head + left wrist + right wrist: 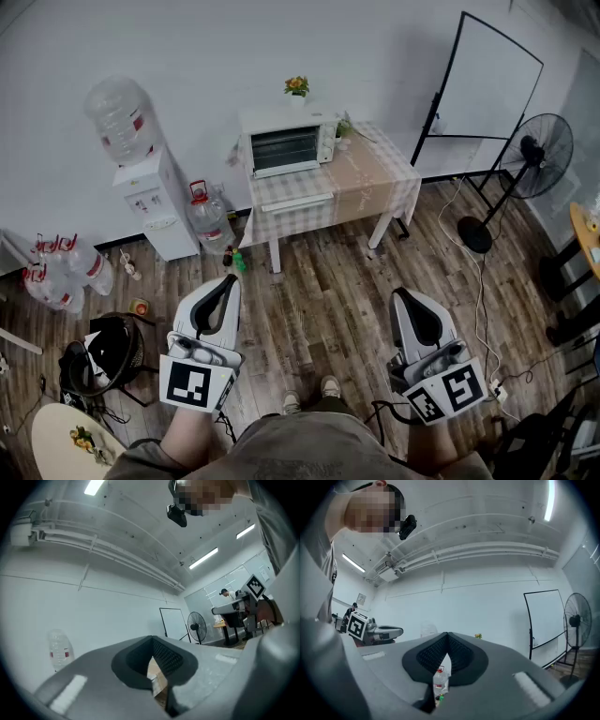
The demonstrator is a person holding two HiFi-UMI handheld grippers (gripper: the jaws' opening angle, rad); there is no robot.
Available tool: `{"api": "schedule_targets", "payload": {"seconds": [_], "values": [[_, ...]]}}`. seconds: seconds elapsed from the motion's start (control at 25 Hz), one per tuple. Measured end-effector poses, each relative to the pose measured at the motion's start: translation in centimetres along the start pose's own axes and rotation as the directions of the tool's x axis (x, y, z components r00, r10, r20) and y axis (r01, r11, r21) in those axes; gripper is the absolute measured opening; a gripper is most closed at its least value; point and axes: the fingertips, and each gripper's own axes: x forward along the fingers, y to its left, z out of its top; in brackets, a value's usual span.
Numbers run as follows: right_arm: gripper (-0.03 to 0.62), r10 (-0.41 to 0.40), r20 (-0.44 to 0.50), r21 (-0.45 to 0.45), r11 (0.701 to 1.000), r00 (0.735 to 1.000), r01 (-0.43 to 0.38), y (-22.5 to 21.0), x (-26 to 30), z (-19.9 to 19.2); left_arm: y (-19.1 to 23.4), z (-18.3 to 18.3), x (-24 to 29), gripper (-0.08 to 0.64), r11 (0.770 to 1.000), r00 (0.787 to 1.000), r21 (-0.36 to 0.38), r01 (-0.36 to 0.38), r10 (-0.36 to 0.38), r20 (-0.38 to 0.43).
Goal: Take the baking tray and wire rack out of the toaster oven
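Wooden flooring [323, 291] separates us from the desk [375, 183], where the toaster oven [286, 142] stands against the wall [187, 47], door closed. We note left tool [229, 281] and right tool [403, 294] clenched, empty, well apart from it.

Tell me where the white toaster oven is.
Head view, top centre: the white toaster oven sits at the left end of the checked-cloth table, right of the white water dispenser.

Grey left gripper [228, 280], matching right gripper [402, 293], black ribbed fingers [430, 656], black-and-white marker cubes [198, 385], grey shirt [302, 452]
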Motion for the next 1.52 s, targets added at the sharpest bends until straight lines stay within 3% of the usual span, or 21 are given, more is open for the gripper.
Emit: {"api": "schedule_targets", "payload": {"seconds": [0.24, 0.44, 0.56, 0.72, 0.96, 1.0, 1.04, 1.08, 1.24, 1.52], "values": [[0.028, -0.002, 0.010, 0.000, 1.000, 1.000, 0.002, -0.5, 0.5, -0.3, 0.3, 0.7, 0.3, 0.002, 0.999, 0.999, -0.034, -0.002, 0.004, 0.052], [0.028, -0.006, 0.010, 0.010, 1.000, 1.000, 0.006, -1.9, 0.7, -0.2, -0.4, 0.3, 1.7, 0.002, 1.000, 1.000, -0.014, -0.006, 0.006, 0.020], [0.028, 0.012, 0.006, 0.036, 0.999, 1.000, -0.012, -2.9, 0.9, -0.5, -0.6, -0.4, 2.8, 0.002, 0.996, 1.000, -0.083, -0.012, 0.012, 0.002], [0.028, 0.054, 0.036, 0.142, 0.988, 0.998, -0.058, -4.9, 1.5, -0.5, -0.8, -0.9, 4.4, 0.002, 0.981, 0.999, -0.189, -0.037, 0.038, 0.002], [0.033, 0.059, 0.025, 0.172, 0.983, 0.998, -0.062, -9.0, 3.2, -1.0, -1.7, -0.8, 7.6, 0.027, 0.978, 0.996, -0.188, -0.094, 0.093, -0.012], [0.072, 0.060, 0.023, 0.171, 0.983, 0.998, -0.063, -9.8, 3.4, -1.1, -1.7, -0.8, 8.0, 0.075, 0.976, 0.993, -0.185, -0.116, 0.116, -0.011], [0.119, 0.062, 0.019, 0.168, 0.984, 0.998, -0.064, -10.5, 3.7, -1.2, -1.8, -0.7, 8.5, 0.174, 0.974, 0.990, -0.182, -0.138, 0.139, -0.007], [0.163, 0.062, 0.015, 0.162, 0.985, 0.998, -0.064, -11.3, 3.9, -1.4, -2.0, -0.7, 9.0, 0.206, 0.972, 0.988, -0.180, -0.153, 0.155, -0.005], [0.249, 0.053, 0.002, 0.140, 0.989, 0.999, -0.052, -14.9, 4.8, -2.0, -3.2, -1.1, 11.2, 0.206, 0.970, 0.984, -0.167, -0.177, 0.175, -0.027], [0.278, 0.049, -0.015, 0.145, 0.988, 0.999, -0.046, -19.4, 5.9, -3.1, -3.3, -2.1, 13.9, 0.206, 0.967, 0.973, -0.121, -0.225, 0.218, -0.069]]}}
